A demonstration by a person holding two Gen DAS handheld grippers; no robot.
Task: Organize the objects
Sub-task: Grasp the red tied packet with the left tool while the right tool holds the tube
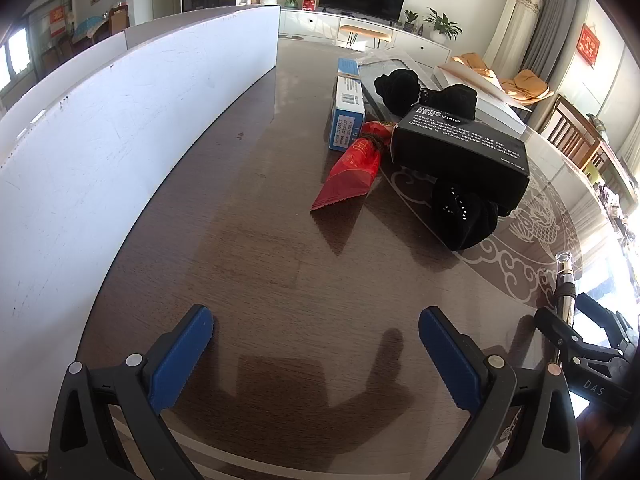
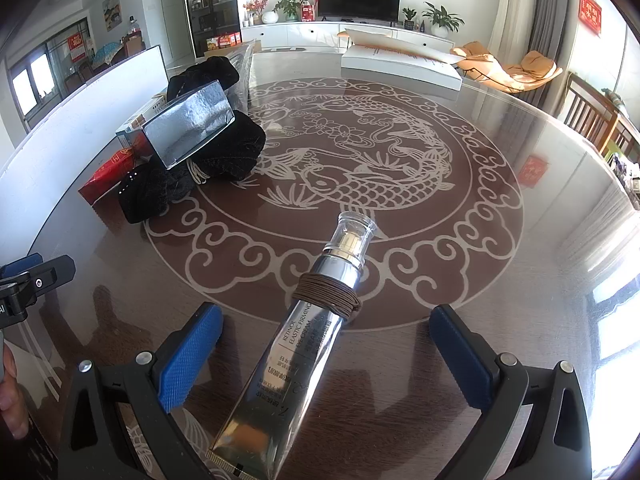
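Observation:
A silver eye-cream tube (image 2: 296,356) with a clear cap and a brown elastic band lies on the table between the fingers of my open right gripper (image 2: 326,344), not clamped. My left gripper (image 1: 316,346) is open and empty over bare table. Ahead of it lies a pile: a black box (image 1: 460,148), a blue and white box (image 1: 347,104), a red packet (image 1: 352,168) and black velvet scrunchies (image 1: 464,216). The same pile shows at the left of the right wrist view (image 2: 200,140). The tube's cap also shows in the left wrist view (image 1: 564,272).
A white board (image 1: 100,140) stands along the table's left side. The round dark table (image 2: 500,280) has a fish pattern in the middle. A flat white box (image 2: 400,64) lies at the far edge. Chairs stand to the right.

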